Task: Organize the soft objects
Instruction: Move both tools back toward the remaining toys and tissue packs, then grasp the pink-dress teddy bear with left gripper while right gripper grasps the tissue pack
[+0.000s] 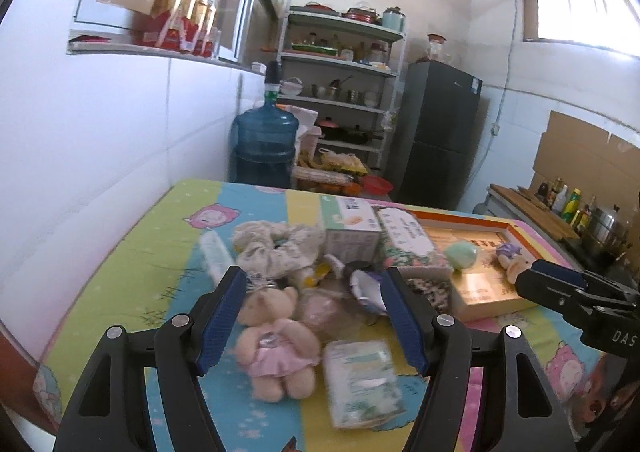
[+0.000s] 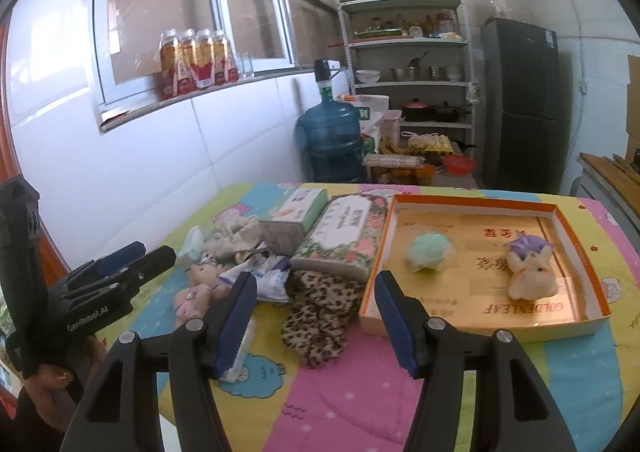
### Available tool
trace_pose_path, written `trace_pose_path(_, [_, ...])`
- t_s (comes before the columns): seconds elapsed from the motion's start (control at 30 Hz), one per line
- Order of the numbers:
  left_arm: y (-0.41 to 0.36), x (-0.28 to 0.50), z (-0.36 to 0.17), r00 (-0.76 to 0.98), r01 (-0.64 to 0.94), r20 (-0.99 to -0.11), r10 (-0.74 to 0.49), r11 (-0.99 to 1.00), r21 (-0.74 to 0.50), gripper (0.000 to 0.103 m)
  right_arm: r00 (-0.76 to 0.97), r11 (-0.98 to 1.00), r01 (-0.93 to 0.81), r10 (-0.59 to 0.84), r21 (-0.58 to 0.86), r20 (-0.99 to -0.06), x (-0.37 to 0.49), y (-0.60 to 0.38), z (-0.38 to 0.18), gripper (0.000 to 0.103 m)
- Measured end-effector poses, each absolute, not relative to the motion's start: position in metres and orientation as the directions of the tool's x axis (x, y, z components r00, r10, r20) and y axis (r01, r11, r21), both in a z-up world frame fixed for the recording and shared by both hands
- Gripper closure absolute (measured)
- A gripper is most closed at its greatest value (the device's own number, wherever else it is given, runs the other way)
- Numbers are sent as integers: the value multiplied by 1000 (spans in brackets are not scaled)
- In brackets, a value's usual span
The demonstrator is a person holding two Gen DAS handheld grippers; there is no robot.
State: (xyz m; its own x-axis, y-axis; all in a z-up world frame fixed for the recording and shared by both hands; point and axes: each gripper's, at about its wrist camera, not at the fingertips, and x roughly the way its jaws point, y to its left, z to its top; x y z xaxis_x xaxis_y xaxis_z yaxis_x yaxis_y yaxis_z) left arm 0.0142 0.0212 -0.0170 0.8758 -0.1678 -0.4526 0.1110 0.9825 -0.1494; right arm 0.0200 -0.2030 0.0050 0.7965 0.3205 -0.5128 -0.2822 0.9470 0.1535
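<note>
My left gripper (image 1: 314,292) stands open over a pile of soft things, with nothing between its pads. Just below it lies a beige teddy bear in a pink dress (image 1: 276,348), beside a small tissue pack (image 1: 362,384). A cream scrunchie (image 1: 276,248) lies further back. My right gripper (image 2: 316,284) is open too, above a leopard-print scrunchie (image 2: 320,316). To its right a shallow orange-rimmed box (image 2: 480,204) holds a green ball (image 2: 426,252) and a purple-haired plush (image 2: 528,272). The left gripper (image 2: 156,252) shows at the left of the right wrist view.
A green tissue box (image 2: 292,216) and a floral tissue pack (image 2: 344,236) lie behind the pile on the patterned table cover (image 2: 360,392). A white tiled wall (image 1: 100,172) borders the table's left. Beyond stand a blue water jug (image 1: 264,144), shelves (image 1: 344,84) and a dark fridge (image 1: 440,132).
</note>
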Motion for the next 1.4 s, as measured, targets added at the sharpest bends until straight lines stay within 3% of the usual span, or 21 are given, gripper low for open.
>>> trace_pose_path(1.17, [40,63,-103,734,92,-641,-223,969,-230,32,640,894,-391,435,219,-634,31,-125,-60,42])
trace_pose_path(1.4, [47,66,-112,724,104,-631,-277,949,-297,51,611,890,-379,445,251,-654,37,-127,-71,42])
